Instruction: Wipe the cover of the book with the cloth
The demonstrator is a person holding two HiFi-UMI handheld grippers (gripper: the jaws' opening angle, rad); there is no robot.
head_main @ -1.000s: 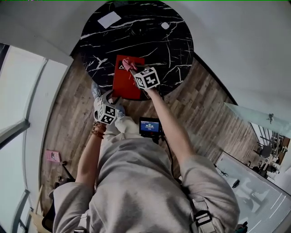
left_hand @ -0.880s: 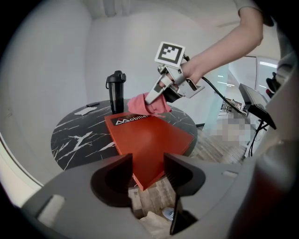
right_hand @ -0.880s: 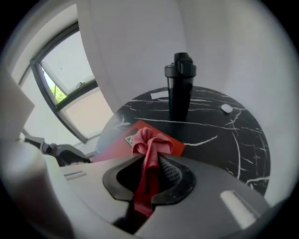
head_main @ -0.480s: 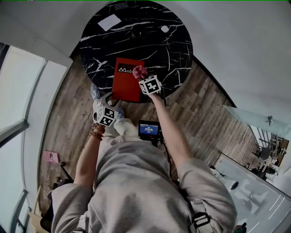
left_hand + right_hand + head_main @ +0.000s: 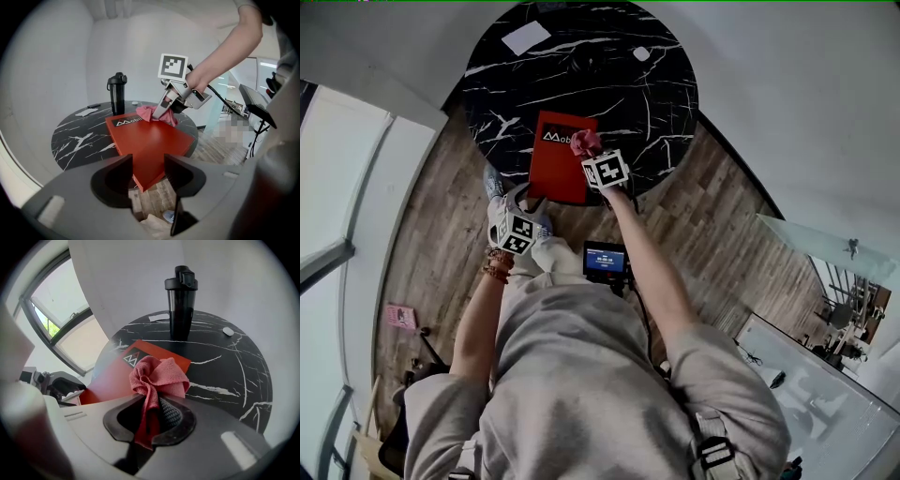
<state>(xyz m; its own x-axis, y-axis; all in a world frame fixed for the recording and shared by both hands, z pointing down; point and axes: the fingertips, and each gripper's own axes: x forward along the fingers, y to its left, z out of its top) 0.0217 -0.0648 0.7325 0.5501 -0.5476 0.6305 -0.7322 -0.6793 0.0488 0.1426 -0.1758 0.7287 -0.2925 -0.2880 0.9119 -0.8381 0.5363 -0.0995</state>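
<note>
Book [image 5: 562, 161] is overhanging the table's [image 5: 661, 89] near edge, left gripper [image 5: 147, 171] hanging open and empty just short of it, right gripper [image 5: 153, 414] pinching the pink cloth [image 5: 157, 376] onto the cover's far end, black bottle [image 5: 181, 303] standing beyond.

Loose light-grey sweatshirt [image 5: 572, 375], sleeves ending above the elbows; beaded bracelet [image 5: 495, 272] (brownish) at the left wrist; left tool [image 5: 148, 168] and right tool [image 5: 151, 411] grey-bodied, each bearing a black-and-white marker cube.
</note>
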